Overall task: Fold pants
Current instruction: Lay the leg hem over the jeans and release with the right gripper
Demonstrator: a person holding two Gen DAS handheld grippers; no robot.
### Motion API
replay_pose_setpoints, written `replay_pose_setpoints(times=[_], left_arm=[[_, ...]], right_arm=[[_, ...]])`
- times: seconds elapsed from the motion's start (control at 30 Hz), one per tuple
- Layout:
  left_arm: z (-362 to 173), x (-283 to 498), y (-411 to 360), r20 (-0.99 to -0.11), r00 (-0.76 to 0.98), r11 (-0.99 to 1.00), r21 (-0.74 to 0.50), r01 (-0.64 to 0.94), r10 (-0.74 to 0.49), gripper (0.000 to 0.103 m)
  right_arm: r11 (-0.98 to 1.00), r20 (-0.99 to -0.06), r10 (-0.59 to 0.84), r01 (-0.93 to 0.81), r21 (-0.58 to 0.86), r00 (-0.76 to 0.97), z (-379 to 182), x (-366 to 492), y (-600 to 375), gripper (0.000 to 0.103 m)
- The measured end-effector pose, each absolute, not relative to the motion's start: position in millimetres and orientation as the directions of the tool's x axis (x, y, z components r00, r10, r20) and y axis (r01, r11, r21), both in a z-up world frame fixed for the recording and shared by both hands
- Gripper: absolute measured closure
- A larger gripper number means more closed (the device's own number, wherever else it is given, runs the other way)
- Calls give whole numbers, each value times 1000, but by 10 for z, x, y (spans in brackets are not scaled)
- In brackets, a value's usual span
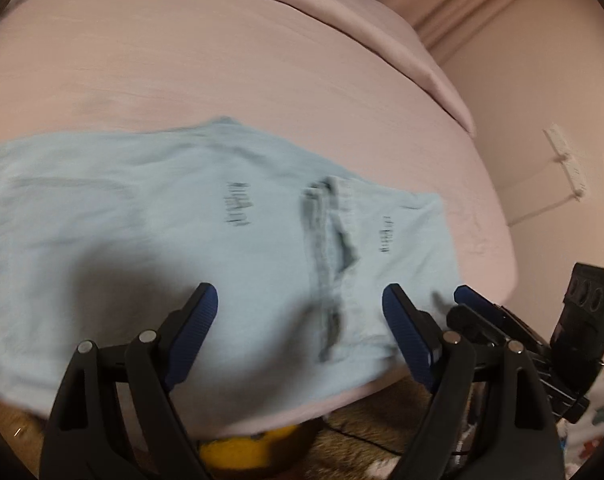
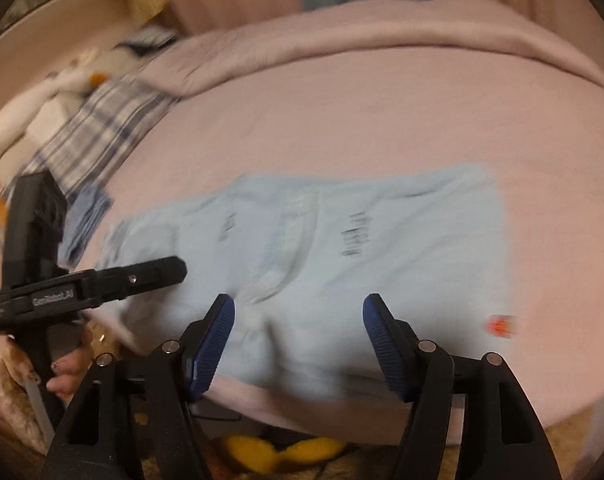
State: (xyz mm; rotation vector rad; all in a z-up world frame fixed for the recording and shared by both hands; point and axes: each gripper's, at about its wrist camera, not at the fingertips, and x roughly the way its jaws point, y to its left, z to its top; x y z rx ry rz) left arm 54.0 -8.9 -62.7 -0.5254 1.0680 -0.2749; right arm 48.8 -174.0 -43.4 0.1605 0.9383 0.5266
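Light blue pants lie flat on a pink bed, folded over with dark print marks and a darker waistband seam. They show in the right wrist view too. My left gripper is open and empty, just above the near edge of the pants. My right gripper is open and empty over the near edge of the pants. The right gripper's blue fingertips show at the pants' right corner in the left wrist view. The left gripper's body shows at the left in the right wrist view.
A pink duvet is bunched at the far side of the bed. A plaid cloth and a white plush toy lie at the far left. A yellow object sits on the floor below the bed edge. A wall stands at right.
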Motion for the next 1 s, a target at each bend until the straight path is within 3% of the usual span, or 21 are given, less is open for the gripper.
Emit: replay_pose_setpoints(times=[0.07, 0.13, 0.23, 0.3, 0.33, 0.4, 0.73, 0.87, 1.0], left_arm=[[-725, 695, -220, -753, 420, 825, -564, -17, -506, 24], [-835, 806, -356, -754, 381, 812, -584, -12, -536, 38], [-945, 874, -540, -763, 357, 820, -572, 15, -539, 49], [-955, 888, -591, -776, 375, 841, -540, 21, -507, 73], [-978, 905, -598, -772, 368, 836, -548, 26, -518, 93], [-1064, 927, -602, -745, 336, 792, -610, 6, -576, 95], [-698, 695, -316, -769, 456, 872, -488, 32, -447, 95], [-952, 795, -346, -816, 398, 886, -463, -14, -420, 93], [-1006, 822, -377, -823, 402, 896, -444, -12, -402, 91]], right_arm=[[903, -736, 428, -281, 325, 525, -475, 500, -1949, 36], [927, -751, 376, -209, 313, 543, -556, 528, -2112, 36], [941, -765, 326, -118, 316, 555, -658, 540, -2333, 38], [939, -767, 322, -81, 335, 556, -713, 549, -2413, 47], [936, -769, 324, -65, 347, 552, -743, 562, -2460, 48], [928, -772, 331, -37, 372, 543, -795, 598, -2523, 55], [922, -751, 340, -44, 384, 566, -666, 749, -2470, 57], [911, -735, 375, -80, 404, 564, -652, 996, -2353, 83], [907, -751, 399, -104, 408, 526, -766, 1204, -2233, 86]])
